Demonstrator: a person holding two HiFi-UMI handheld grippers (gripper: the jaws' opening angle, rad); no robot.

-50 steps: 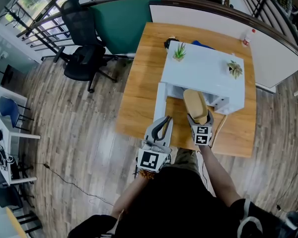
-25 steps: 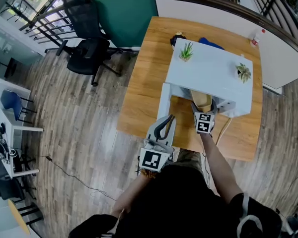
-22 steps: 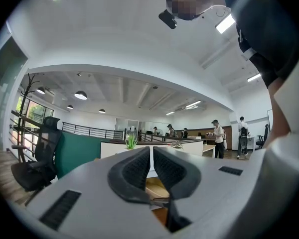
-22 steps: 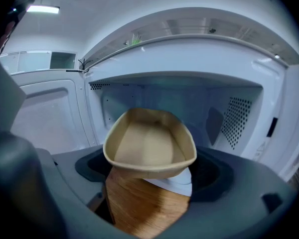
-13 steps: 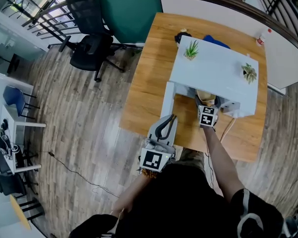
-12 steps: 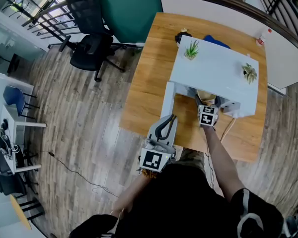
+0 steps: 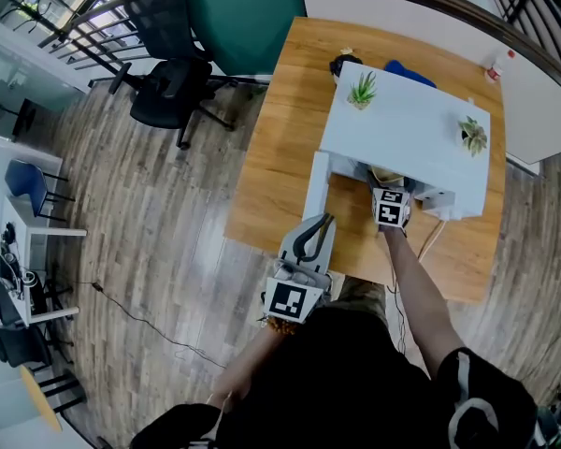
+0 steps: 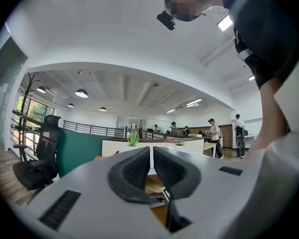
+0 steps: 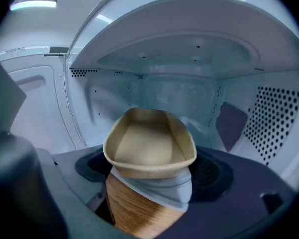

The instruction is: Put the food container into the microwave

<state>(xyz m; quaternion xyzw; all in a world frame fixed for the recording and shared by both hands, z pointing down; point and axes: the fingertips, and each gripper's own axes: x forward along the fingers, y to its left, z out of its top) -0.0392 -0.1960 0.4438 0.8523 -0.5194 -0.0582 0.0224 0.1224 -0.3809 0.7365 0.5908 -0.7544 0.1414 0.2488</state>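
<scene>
The right claw (image 9: 150, 180) is clamped on the near end of the food container (image 9: 149, 143), a shallow, empty tan tray that points straight ahead of the jaws. Most of the tray already reaches past the front opening into the white microwave (image 9: 154, 54). Directly below the claw, the front sill and a strip of the wooden table (image 7: 280, 129) show. To the claw's right is the perforated side wall. To its left the microwave door (image 9: 35, 108) stands swung open. It cannot be told whether the tray touches the oven floor.

The left claw (image 8: 152, 166) hangs back near the person's body, level, its jaws closed together on nothing, well apart from the oven.

Judged from this, the placing is nearly done. What remains is to set the tray down inside, let go and draw the right claw out.
</scene>
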